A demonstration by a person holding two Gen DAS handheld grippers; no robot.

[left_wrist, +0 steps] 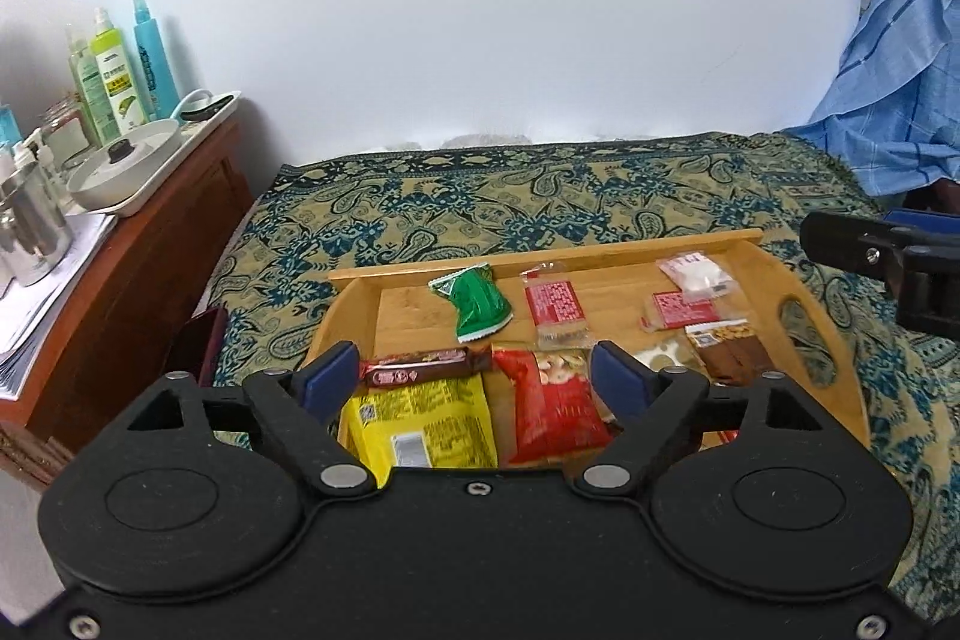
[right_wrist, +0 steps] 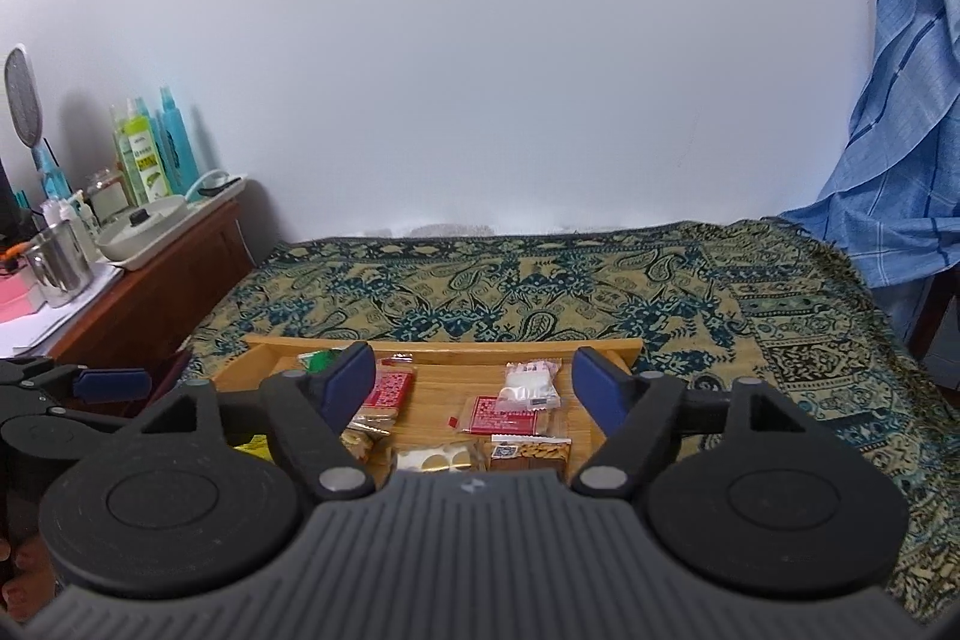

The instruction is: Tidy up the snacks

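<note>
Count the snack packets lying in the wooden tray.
9 visible in the wooden tray: green packet, two red-label clear packets, white packet, chocolate bar, yellow bag, red bag, nut bar, round-biscuit pack. The gripper may hide more.

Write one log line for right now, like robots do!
left gripper: open, empty | right gripper: open, empty | snacks: lying in wooden tray | tray on patterned cloth

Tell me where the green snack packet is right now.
In the left wrist view the green snack packet lies inside the wooden tray, toward its far left corner, left of the red-labelled clear packet and beyond the brown chocolate bar.
</note>
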